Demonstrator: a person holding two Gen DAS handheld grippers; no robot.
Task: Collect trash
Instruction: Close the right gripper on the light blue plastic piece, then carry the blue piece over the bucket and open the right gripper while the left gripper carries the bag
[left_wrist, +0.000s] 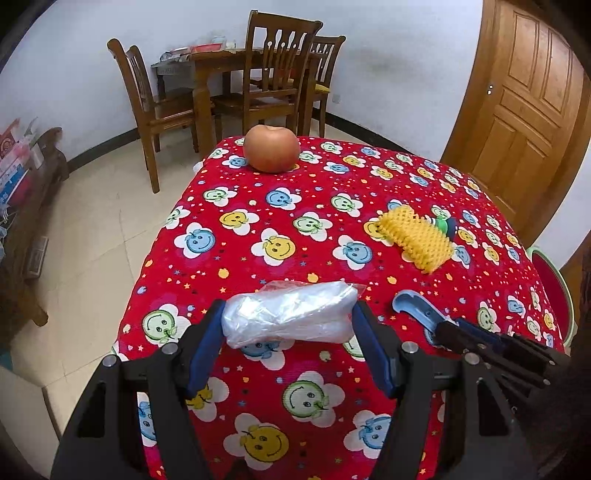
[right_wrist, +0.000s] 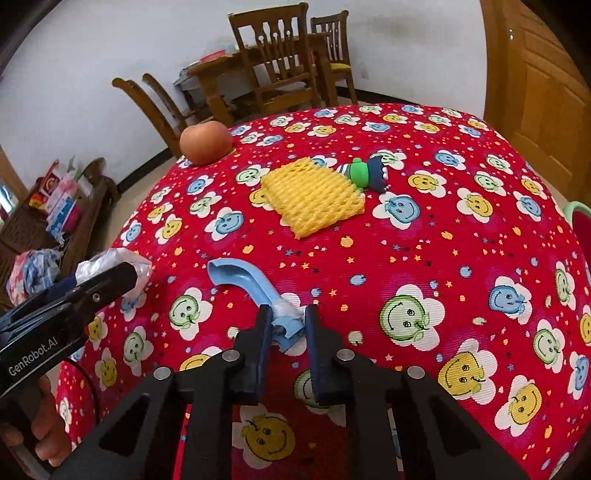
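On the red smiley tablecloth (left_wrist: 295, 229), my left gripper (left_wrist: 289, 322) is shut on a crumpled clear plastic bag (left_wrist: 295, 306), whose ends touch both blue pads. The right wrist view shows the same bag (right_wrist: 110, 258) at the left table edge. My right gripper (right_wrist: 288, 314) is shut on the near end of a curved light-blue plastic piece (right_wrist: 240, 277) lying on the cloth, with a scrap of clear film at the grip. From the left wrist view that piece (left_wrist: 410, 301) sticks out of the right gripper (left_wrist: 445, 328). A yellow foam fruit net (right_wrist: 314, 197) lies farther back.
An apple (left_wrist: 271, 147) sits at the far table edge. A small green toy (right_wrist: 365, 171) lies against the net's far side. Wooden chairs (left_wrist: 273, 74) and a table stand beyond, a door (left_wrist: 528, 103) at right, a cluttered bench (right_wrist: 55, 206) at left, a red stool (left_wrist: 550, 280) beside the table.
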